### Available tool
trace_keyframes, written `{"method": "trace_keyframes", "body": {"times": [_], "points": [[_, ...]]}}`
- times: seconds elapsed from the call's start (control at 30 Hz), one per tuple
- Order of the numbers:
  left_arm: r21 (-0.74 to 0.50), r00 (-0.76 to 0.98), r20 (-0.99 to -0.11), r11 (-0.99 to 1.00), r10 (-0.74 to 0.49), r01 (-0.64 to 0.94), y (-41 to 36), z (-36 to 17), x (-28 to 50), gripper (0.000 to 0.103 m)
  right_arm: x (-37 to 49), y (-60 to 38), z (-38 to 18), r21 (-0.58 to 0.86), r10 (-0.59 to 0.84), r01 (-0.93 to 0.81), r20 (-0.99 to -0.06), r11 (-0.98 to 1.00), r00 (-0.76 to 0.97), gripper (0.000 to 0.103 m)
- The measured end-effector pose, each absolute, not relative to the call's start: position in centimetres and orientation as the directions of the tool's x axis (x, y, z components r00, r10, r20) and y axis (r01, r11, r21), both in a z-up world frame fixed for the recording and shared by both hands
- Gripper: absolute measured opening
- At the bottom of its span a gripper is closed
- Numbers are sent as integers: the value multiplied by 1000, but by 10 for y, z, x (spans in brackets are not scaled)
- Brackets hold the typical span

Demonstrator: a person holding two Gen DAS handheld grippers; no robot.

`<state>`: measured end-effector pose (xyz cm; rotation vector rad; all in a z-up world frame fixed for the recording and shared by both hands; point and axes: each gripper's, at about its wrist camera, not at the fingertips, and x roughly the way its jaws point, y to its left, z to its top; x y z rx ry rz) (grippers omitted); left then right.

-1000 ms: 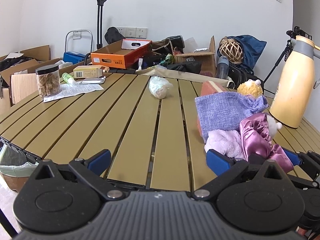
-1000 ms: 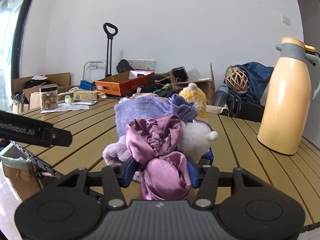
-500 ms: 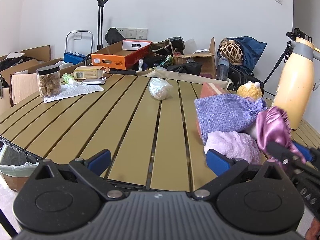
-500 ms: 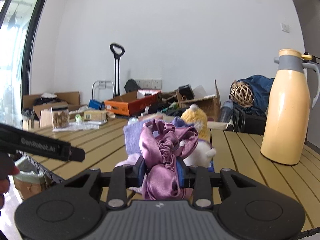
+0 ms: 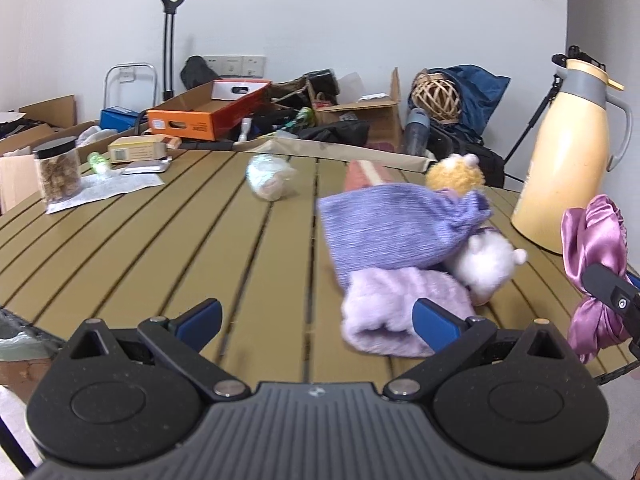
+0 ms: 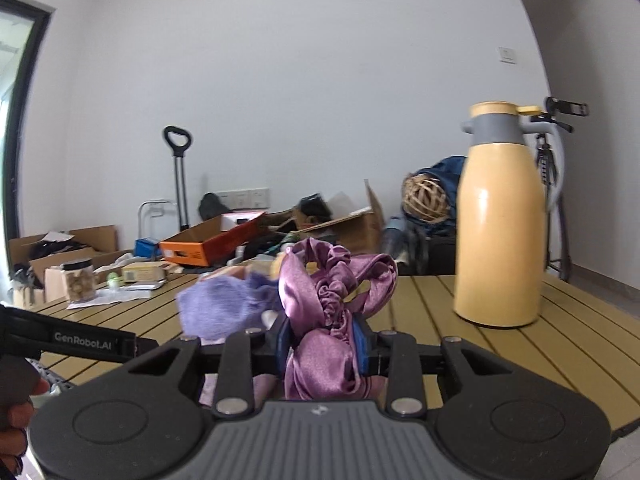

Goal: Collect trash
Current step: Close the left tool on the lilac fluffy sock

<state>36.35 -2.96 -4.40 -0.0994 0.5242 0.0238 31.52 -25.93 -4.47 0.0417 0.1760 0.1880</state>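
My right gripper is shut on a shiny pink satin scrunchie and holds it above the slatted table; the scrunchie also shows at the right edge of the left wrist view. My left gripper is open and empty over the table's near edge. A crumpled white wad in clear plastic lies mid-table. A pile of soft things sits right of centre: a purple knit pouch, a lilac fluffy piece, a white plush and a yellow plush.
A tall yellow thermos stands on the table's right side, also in the right wrist view. A jar of snacks on paper, a small box sit far left. Boxes and clutter lie behind. A lined bin is at lower left.
My right gripper lifted the pink scrunchie off the pile and carried it up and to the right. The pile beneath is now uncovered. The left gripper stayed open, shifting slightly.
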Motion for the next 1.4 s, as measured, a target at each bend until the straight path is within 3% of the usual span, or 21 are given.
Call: {"method": "trace_keyframes", "body": {"times": [0.3,0.8,1.13,1.4], "points": [[-87,869,-494,996,-36,-8,-68,-51,390,103,315,-273,-48,63,159,-150,-191,987,969,30],[-56,816,-578,998,-31,-1,-94,-79,424,103,319,-283,-52,72,120,-107,-220,992,968,30],[-38,815,-579,999,-25,4,-95,-91,425,103,320,-281,-52,77,116,-100,-231,992,966,30],[-38,834,-551,999,-40,22,-97,-87,415,82,320,-282,-52,82,121,-105,-232,991,965,30]]}}
